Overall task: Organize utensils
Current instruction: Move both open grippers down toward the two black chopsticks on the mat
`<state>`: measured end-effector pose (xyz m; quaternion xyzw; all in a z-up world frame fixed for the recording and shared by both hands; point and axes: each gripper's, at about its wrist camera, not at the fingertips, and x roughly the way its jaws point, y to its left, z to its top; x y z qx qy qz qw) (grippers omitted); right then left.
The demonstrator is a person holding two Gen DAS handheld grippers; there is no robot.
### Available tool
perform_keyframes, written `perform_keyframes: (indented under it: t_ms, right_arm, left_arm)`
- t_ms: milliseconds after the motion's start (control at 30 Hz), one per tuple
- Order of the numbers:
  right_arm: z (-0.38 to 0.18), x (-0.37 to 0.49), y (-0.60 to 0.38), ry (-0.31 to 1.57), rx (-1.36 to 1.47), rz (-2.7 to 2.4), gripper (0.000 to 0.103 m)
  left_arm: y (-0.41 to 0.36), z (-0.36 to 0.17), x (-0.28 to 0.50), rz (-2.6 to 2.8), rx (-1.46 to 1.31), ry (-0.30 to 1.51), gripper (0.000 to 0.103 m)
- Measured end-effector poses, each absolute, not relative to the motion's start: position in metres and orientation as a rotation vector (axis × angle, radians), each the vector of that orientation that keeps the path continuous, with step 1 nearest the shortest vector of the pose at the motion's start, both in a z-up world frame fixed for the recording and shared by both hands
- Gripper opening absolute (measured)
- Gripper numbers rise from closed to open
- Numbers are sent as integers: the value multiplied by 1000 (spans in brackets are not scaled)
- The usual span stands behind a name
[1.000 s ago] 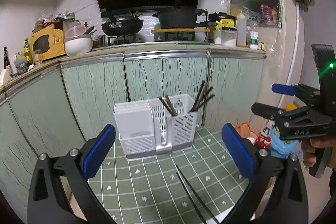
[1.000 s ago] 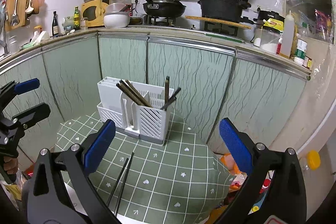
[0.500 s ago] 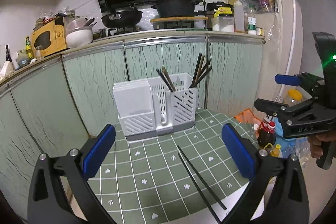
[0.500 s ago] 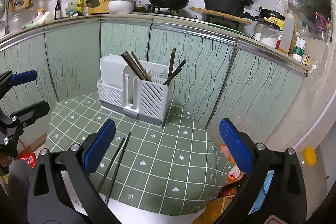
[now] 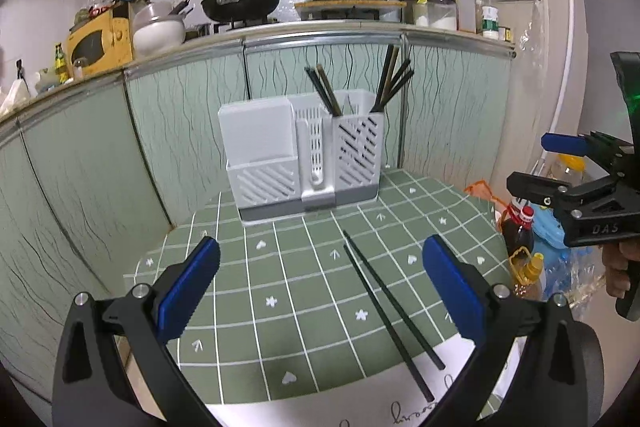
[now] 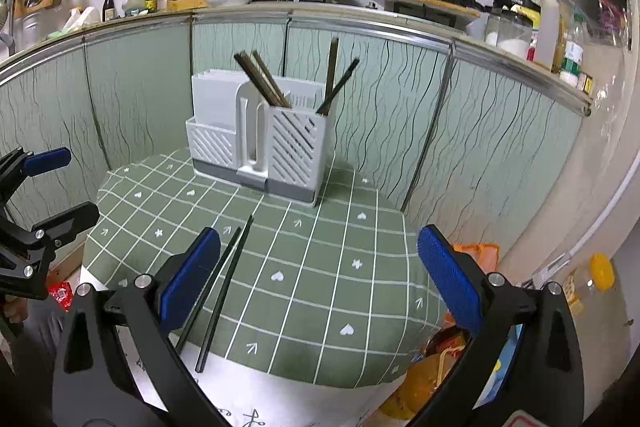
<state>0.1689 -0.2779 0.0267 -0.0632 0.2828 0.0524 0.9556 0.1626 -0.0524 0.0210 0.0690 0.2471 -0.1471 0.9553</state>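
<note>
While both my claws hang over the table with nothing in them, here's where things sit. My left claw (image 5: pixel 320 287) is spread wide, and so is my right claw (image 6: pixel 318 273) — blue pads far apart, gripping nothing.

Just ahead, a pair of black chopsticks (image 5: pixel 384 297) lies loose on the green checked tablecloth (image 5: pixel 288 291), side by side, near ends poking past the cloth toward me. From the right claw's view they run under its left pad (image 6: pixel 192 277). Beyond them, at the back of the table, stands the white utensil holder (image 5: pixel 302 155) with other chopsticks (image 5: pixel 326 93) already leaning in its slots.

My worry: those sticks are thin and flat on the cloth, so a pinch could catch just one, or snag the fabric. They also sit close to the table edge — a nudge might roll them off.
</note>
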Motion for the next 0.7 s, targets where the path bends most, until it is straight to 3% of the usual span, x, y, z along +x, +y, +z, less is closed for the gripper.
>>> perform_keyframes:
  t_ms: [700]
  right_arm:
    - [-27, 162, -273, 650, -134, 106, 95]
  left_arm:
    - [-44, -34, 155, -294, 156, 587, 98]
